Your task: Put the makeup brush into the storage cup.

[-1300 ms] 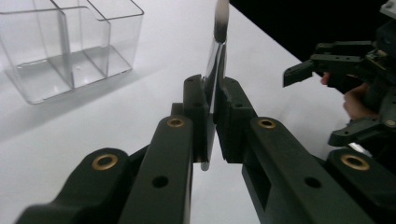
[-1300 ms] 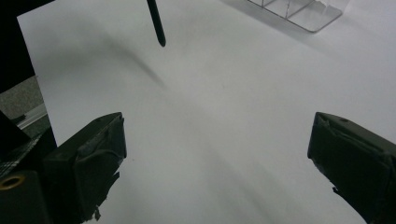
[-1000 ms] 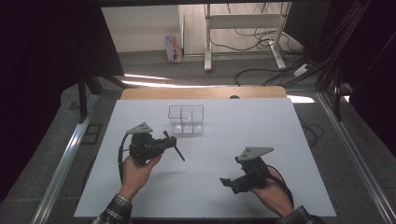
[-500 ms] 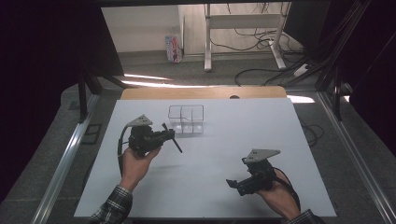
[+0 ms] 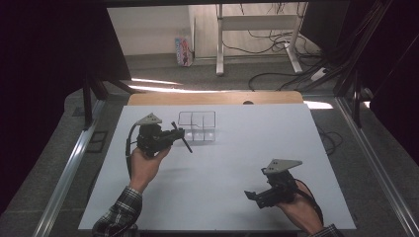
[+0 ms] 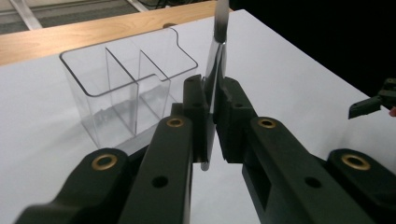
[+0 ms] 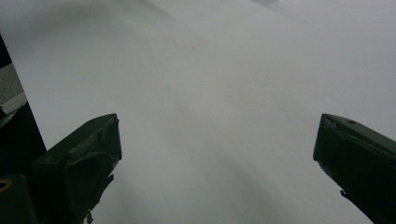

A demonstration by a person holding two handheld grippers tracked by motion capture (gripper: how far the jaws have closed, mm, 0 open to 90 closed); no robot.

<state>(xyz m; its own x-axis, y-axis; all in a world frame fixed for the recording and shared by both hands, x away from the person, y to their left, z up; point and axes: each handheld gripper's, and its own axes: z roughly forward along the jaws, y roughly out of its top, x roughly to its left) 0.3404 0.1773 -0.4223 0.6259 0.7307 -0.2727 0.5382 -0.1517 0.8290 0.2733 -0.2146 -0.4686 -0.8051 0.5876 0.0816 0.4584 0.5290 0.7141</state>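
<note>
Left hand-held gripper (image 5: 174, 134) clenches a slim dark metal rod (image 6: 215, 70) left of centre, just beside the clear plastic three-compartment box (image 5: 197, 126); open white surface (image 5: 237, 158) below.

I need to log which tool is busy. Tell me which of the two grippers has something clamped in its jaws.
The left gripper, beside the clear divided box: its jaws are shut on a thin metal utensil. The right gripper has its jaws wide apart over the bare white table.
</note>
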